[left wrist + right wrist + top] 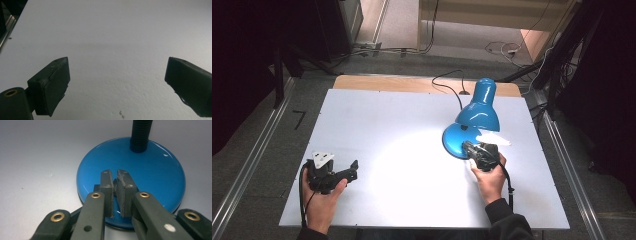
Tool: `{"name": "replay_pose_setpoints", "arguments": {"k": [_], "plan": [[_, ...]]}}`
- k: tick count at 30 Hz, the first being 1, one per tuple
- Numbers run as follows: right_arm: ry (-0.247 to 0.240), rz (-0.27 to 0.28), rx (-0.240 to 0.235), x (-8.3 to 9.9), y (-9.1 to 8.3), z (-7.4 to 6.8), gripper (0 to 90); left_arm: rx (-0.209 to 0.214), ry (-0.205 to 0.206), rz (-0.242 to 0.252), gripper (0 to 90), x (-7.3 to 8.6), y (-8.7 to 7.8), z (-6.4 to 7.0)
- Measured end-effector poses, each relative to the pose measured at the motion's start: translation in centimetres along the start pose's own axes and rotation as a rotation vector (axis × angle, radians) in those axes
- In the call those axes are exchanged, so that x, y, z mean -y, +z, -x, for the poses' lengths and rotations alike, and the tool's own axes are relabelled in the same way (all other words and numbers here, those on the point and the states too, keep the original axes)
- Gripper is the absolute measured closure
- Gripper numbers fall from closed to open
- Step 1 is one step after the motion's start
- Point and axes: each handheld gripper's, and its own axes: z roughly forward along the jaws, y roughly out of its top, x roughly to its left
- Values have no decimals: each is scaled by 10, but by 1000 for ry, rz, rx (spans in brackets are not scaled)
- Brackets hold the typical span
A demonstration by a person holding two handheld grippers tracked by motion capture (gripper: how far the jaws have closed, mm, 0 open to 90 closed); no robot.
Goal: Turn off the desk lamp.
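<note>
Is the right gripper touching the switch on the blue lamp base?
Touching. In the right gripper view, the right gripper has its jaws nearly closed over the lamp base, pressed against the small dark switch between them.

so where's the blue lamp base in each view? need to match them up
High view: lamp base right of centre on the white table, under the shade, right gripper at its near edge.
Left gripper view: the base isn't in this picture; bare table between open jaws.
Right gripper view: base centre frame, jaws nearly closed over it.
Shared landmark: the white table.
</note>
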Motion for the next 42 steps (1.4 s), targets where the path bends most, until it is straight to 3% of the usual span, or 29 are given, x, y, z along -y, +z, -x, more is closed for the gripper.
{"name": "replay_pose_setpoints", "arguments": {"k": [8,42], "plan": [[12,-5,19,-2,5,2,874,4,3,-6,68,0,0,0],[8,-8,16,-4,14,1,880,8,-8,-4,69,1,0,-1]]}}
